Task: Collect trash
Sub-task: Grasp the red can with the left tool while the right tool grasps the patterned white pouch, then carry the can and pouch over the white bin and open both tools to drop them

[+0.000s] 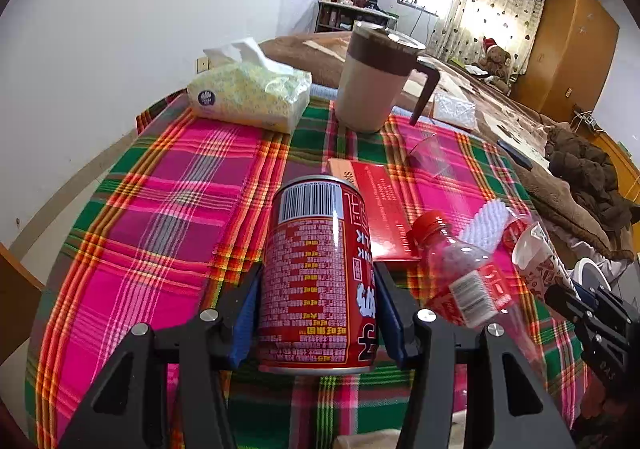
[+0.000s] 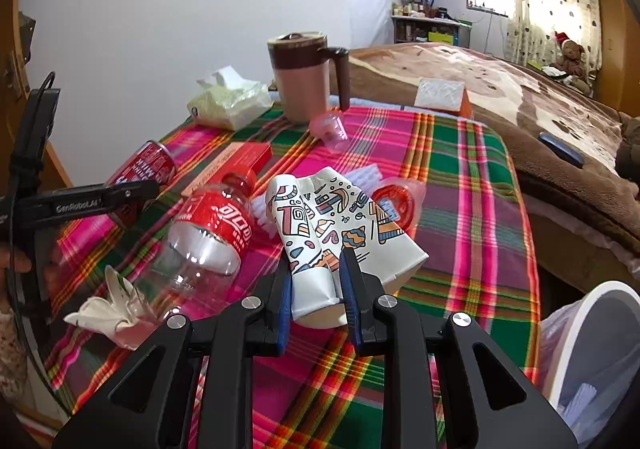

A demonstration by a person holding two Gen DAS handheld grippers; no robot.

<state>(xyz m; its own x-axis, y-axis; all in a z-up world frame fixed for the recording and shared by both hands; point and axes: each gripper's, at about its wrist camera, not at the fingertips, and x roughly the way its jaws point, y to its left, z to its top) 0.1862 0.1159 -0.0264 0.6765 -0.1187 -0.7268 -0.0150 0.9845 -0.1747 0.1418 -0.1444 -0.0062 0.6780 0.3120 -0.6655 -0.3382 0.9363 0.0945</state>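
Both wrist views look closely down across one plaid tablecloth [image 1: 168, 209].

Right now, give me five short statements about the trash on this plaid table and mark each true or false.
1. The left tongs grip the red drink can. True.
2. The right tongs are empty. False: they pinch the crushed patterned paper cup.
3. The clear plastic cola bottle lies on its side. True.
4. The beige lidded mug has tipped over. False: it stands upright.
5. The white bin sits at the right table edge. True.
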